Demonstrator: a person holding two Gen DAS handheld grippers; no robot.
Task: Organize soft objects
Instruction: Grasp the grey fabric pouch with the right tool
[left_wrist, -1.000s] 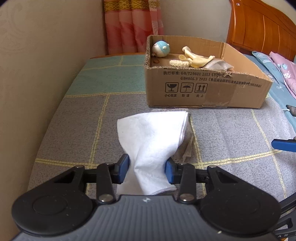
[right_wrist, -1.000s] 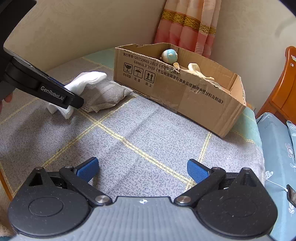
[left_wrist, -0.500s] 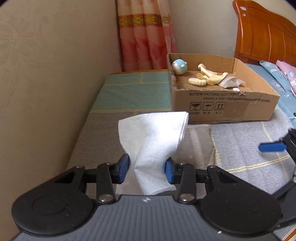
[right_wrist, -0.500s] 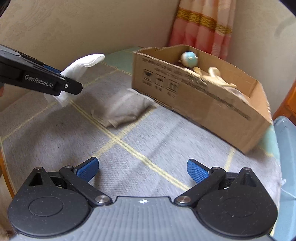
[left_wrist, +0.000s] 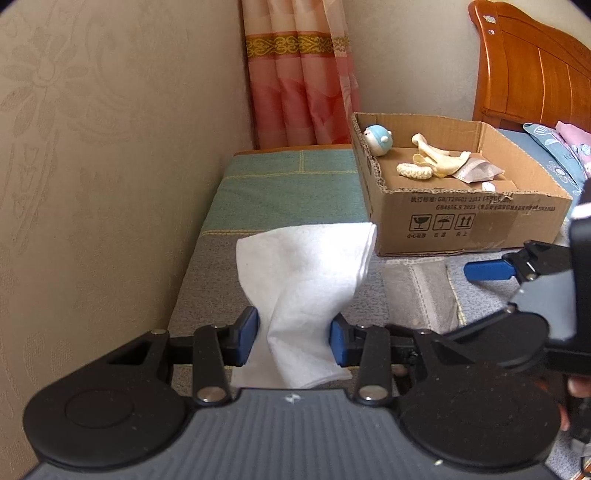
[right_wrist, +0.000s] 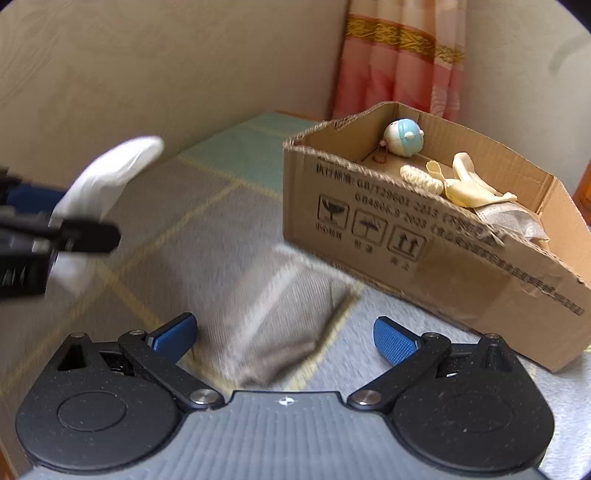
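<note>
My left gripper (left_wrist: 293, 341) is shut on a white cloth (left_wrist: 306, 280) and holds it up above the bed. The same cloth (right_wrist: 107, 181) shows at the left of the right wrist view, with the left gripper (right_wrist: 55, 236) around it. A grey fabric pouch (right_wrist: 273, 306) lies on the bedcover just in front of my right gripper (right_wrist: 284, 338), which is open and empty. In the left wrist view the pouch (left_wrist: 417, 291) lies below the cardboard box (left_wrist: 472, 218), with the right gripper's blue fingertip (left_wrist: 487, 270) over it.
The open cardboard box (right_wrist: 436, 251) holds a blue-and-white round toy (right_wrist: 402, 137), a cream knitted piece (right_wrist: 421, 180) and pale soft items (right_wrist: 472, 192). A beige wall (left_wrist: 92, 166) runs along the left. A pink curtain (left_wrist: 299, 74) and a wooden headboard (left_wrist: 532, 74) stand behind.
My left gripper has risen and pulled back with the white cloth. My right gripper has moved forward and left, up to the grey pouch near the box.
</note>
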